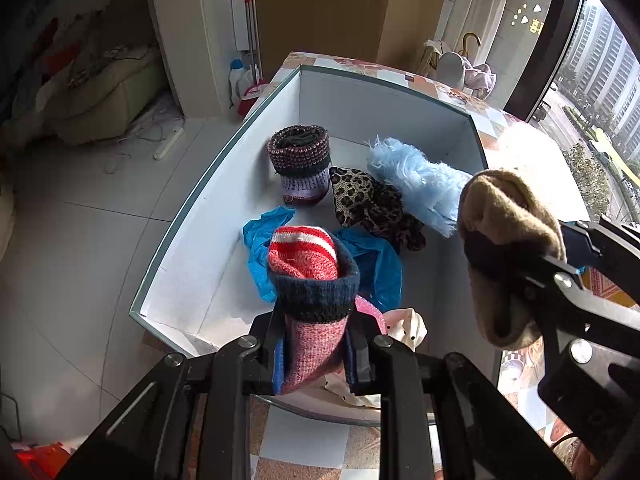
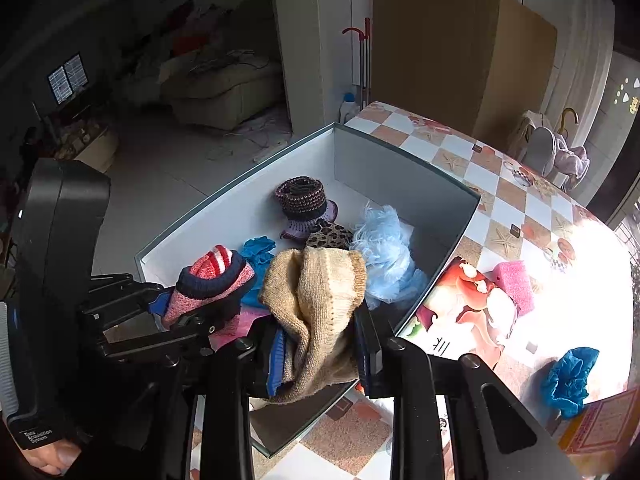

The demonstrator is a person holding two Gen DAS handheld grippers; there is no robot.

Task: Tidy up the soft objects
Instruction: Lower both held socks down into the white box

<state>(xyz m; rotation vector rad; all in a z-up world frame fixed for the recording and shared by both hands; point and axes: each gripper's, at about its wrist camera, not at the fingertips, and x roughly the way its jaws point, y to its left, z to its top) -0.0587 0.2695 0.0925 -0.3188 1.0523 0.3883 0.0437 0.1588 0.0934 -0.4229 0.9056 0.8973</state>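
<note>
Left wrist view: my left gripper clamped on pink-red knit roll, poised above white box near edge, ready to drop in. Right gripper at 3 o'clock, pinching tan knit roll, also over box. Sorted rolls sit at 12 o'clock.

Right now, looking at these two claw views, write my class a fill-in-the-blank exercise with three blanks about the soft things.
1. The left claw grips a pink and ___ sock.
2. The right claw grips a ___ sock.
3. The fluffy blue cloth lies inside the ___.

Missing words: red; tan; box
</note>
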